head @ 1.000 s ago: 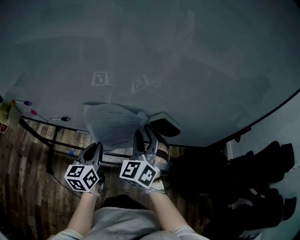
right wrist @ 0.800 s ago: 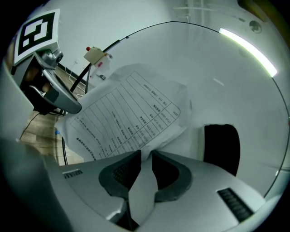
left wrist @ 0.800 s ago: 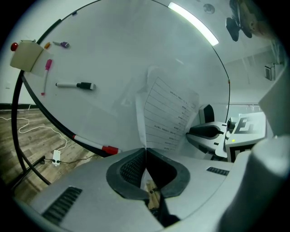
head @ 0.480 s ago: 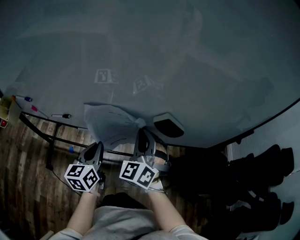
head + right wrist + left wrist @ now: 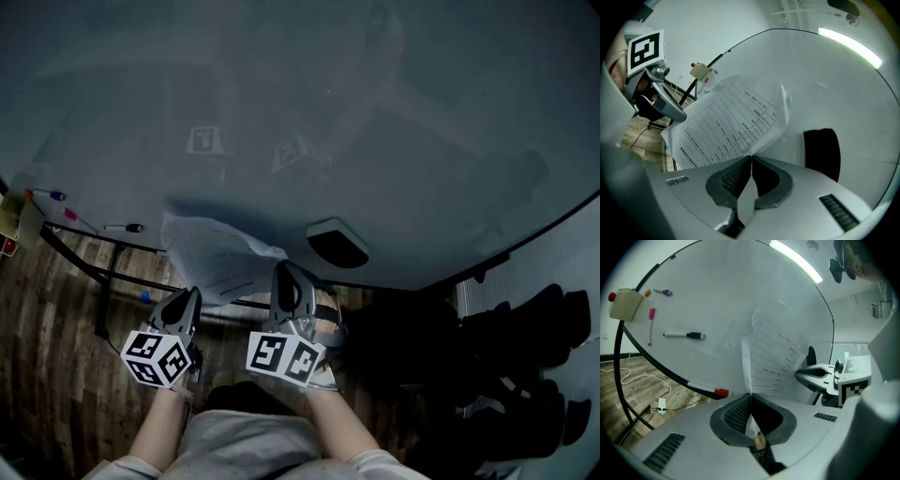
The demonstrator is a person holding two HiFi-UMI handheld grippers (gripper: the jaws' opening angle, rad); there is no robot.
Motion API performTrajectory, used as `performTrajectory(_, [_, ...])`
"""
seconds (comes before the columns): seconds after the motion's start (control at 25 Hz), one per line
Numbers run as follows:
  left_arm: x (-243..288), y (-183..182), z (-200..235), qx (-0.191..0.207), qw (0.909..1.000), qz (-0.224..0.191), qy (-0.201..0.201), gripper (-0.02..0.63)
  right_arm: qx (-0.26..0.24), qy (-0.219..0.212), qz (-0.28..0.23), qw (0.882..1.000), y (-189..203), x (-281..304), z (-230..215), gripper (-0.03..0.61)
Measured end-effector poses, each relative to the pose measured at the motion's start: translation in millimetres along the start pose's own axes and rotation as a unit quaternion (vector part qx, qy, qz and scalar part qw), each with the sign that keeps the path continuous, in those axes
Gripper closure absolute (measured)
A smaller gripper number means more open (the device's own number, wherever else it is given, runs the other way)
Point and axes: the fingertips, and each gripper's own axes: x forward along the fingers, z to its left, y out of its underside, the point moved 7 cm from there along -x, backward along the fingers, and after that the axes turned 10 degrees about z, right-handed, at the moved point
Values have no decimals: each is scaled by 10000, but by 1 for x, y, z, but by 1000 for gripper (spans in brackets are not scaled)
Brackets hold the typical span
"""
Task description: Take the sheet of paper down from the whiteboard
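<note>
Head view first. Low on the whiteboard (image 5: 328, 112), buckled and bulging away from it: the sheet of paper (image 5: 217, 255). Taken from below on both sides, by the left gripper (image 5: 187, 298) at the lower left edge and the right gripper (image 5: 286, 274) at the right-hand corner. Just right of the sheet, sitting on the board, a dark eraser (image 5: 336, 244); off to the left, a marker (image 5: 122, 228). Hard to say from up here whether the top edge is free of the board or stuck to it.

Over to the left gripper view. Fingers pressed together on the sheet's lower edge, paper rising straight out of the pinch, printed lines curling across toward the right gripper.

Now the right gripper view. Fingers just been closing, and now clamped on the sheet, a tongue of paper squeezed through behind the pads. Ahead of the grip, the printed face lifted and creased, the eraser close by on the right.

Looks like the peel-off step, then, with both holds made. Next up, by this reading: drawing both hands back and down together, evenly, so nothing tears between the two pinches, and keeping well clear of that eraser.
</note>
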Motion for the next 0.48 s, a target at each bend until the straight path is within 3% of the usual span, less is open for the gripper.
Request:
performTrajectory(0.2, [-5, 4, -10, 59, 9996, 158, 241, 597, 224, -242, -5, 9995, 9, -13, -8, 554])
performTrajectory(0.48, [-19, 8, -29, 295, 9970, 368, 619, 598, 913, -860, 17, 9921, 33, -36, -18, 554])
